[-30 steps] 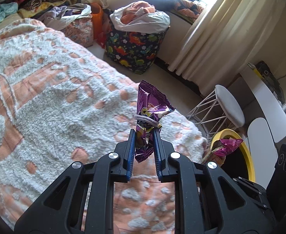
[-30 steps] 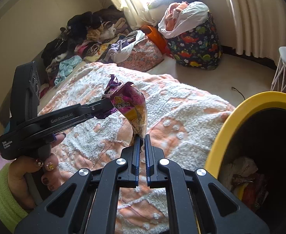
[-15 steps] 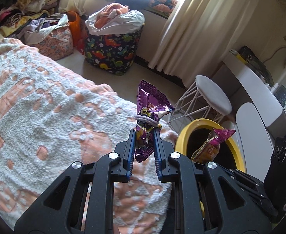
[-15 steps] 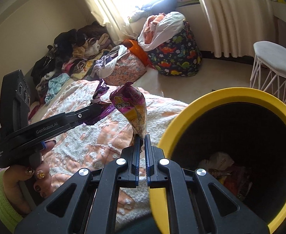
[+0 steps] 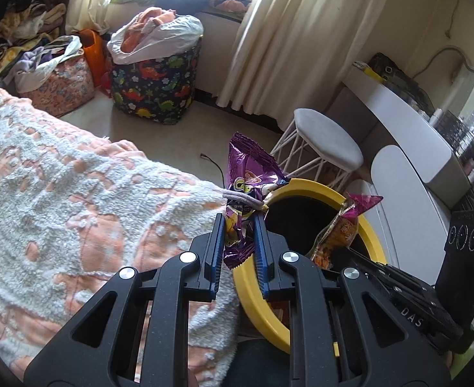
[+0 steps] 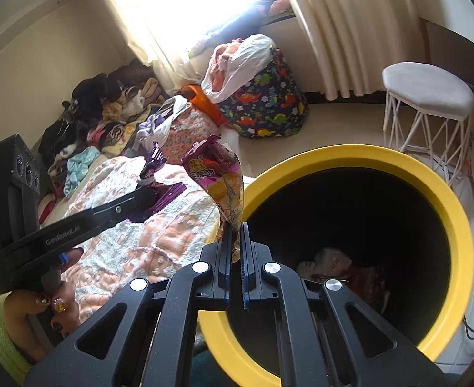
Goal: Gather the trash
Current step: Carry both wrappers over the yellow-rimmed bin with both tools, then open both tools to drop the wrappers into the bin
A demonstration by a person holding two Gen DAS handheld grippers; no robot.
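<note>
The purple snack wrapper, a hair tie looped round it, is standing pinched in the left hand-held gripper beside the yellow-rimmed bin. The orange-and-pink snack packet is being clamped by the right hand-held gripper, its jaws pressed nearly together, at the bin's near rim. To drop cleanly, each wrapper is needing to be fully over the dark opening before its jaws part; the bed is lying just beside the bin.

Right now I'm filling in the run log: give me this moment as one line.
left tongs: shut on purple wrapper | right tongs: shut on pink-orange wrapper | yellow-rimmed bin: trash inside | both wrappers unreleased
</note>
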